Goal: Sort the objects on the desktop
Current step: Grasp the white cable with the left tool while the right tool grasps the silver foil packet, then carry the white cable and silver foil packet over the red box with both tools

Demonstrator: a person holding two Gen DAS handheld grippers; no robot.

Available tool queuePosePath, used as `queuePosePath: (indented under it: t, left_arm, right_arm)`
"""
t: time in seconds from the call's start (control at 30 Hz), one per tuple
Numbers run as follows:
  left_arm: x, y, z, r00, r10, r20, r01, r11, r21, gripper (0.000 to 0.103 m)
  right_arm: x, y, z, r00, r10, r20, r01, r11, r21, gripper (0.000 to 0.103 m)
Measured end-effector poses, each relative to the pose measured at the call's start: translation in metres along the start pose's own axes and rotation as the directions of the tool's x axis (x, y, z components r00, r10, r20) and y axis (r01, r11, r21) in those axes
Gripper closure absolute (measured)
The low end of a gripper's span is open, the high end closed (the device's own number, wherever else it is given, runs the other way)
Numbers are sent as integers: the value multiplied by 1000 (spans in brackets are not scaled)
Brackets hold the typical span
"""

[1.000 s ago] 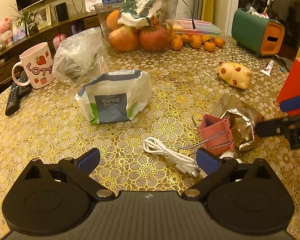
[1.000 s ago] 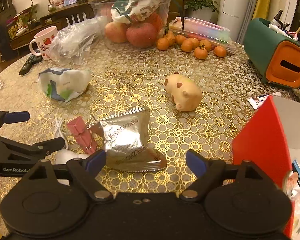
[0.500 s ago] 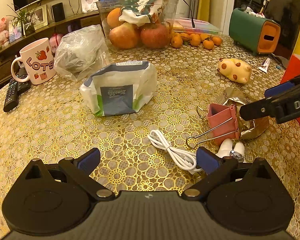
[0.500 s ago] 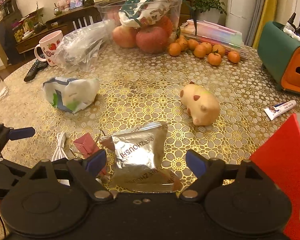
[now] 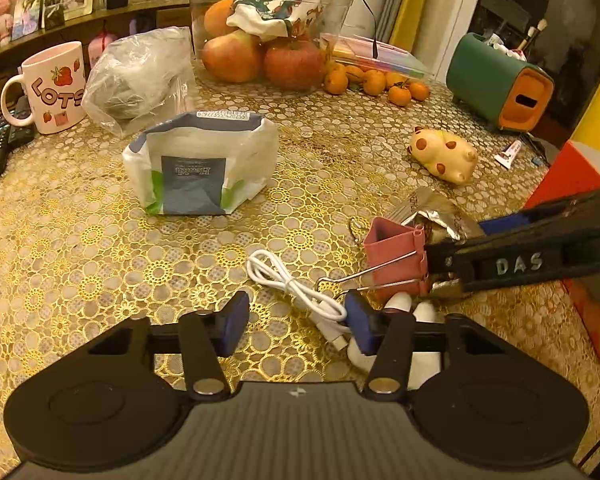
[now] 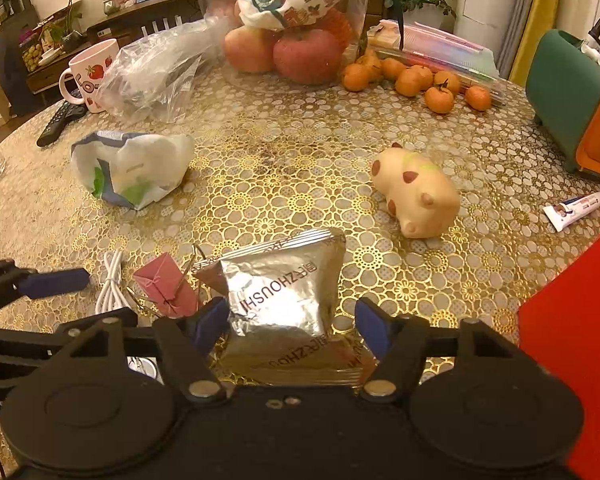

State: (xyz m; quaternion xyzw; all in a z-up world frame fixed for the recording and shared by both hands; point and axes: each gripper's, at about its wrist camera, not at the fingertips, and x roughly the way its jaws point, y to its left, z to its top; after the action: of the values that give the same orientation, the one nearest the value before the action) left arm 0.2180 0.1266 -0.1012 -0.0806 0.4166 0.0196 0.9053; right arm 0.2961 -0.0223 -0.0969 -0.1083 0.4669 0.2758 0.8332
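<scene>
**Both tongs closing over the clutter**

The left gripper (image 5: 294, 318) narrows its jaws around the white cable (image 5: 296, 288), pads not yet pressing. The right gripper (image 6: 290, 320) closes about the foil pouch (image 6: 284, 296), left pad touching, right pad apart. The pink binder clip (image 5: 396, 258) lies between cable and pouch on the gold tablecloth (image 5: 100, 248).

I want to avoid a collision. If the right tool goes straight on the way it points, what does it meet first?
Most likely the silver foil packet, which lies between the closing jaws of the right tool; depth is uncertain.
</scene>
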Motion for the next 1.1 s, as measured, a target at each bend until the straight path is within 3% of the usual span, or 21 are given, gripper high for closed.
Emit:
queuePosePath:
  t: [0.07, 0.13, 0.43, 1.1]
  left_arm:
    - [1, -4, 0, 1000, 0, 5, 0, 1000, 11, 59]
    - [2, -6, 0, 1000, -24, 4, 23, 1000, 11, 72]
    - [0, -13, -2, 999, -34, 23, 33, 999, 15, 88]
    - [-37, -17, -11, 998, -20, 67, 20, 1000, 4, 93]
  right_arm:
    - [2, -1, -1, 1000, 10, -5, -10, 1000, 9, 40]
    - [2, 0, -2, 1000, 13, 3, -13, 1000, 8, 40]
    - [-5, 0, -5, 1000, 6, 20, -6, 1000, -12, 54]
    - [-61, -18, -36, 999, -13, 33, 11, 999, 46, 57]
